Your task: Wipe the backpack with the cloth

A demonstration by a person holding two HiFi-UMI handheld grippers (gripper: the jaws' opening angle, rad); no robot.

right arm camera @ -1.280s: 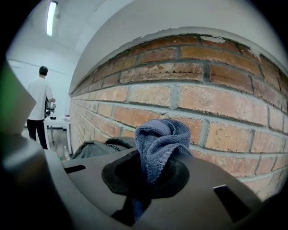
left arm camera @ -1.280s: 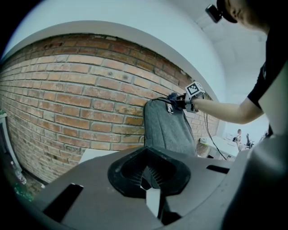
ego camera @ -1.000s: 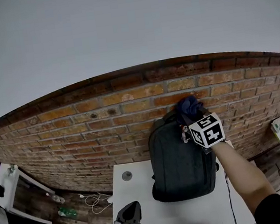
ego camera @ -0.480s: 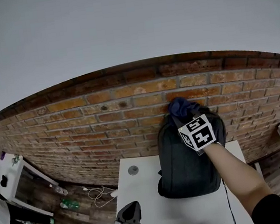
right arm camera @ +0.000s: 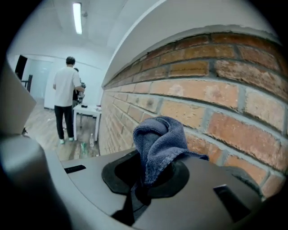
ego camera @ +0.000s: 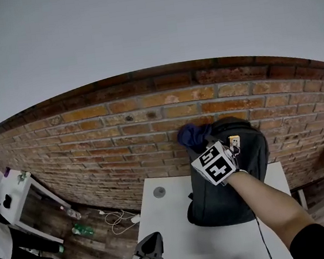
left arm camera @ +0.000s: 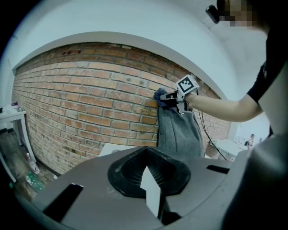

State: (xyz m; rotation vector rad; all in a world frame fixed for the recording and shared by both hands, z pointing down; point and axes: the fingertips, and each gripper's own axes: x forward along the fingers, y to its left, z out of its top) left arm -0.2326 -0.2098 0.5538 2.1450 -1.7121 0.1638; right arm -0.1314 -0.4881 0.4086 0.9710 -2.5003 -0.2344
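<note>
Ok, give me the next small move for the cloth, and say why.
Probably slide the right gripper rightward and down onto the backpack: the cloth it grips hangs off the bag's upper left corner, facing only brick wall.

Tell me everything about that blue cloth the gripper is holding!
The cloth is dark blue and looks soft and fuzzy, like a towel, with a stitched edge. It is bunched into a crumpled lump and pinched between the jaws of the right gripper, with its loose end sticking up past them. It is held up high by the top left corner of the dark grey backpack, close in front of the brick wall. Whether it touches the backpack or the wall cannot be told.
</note>
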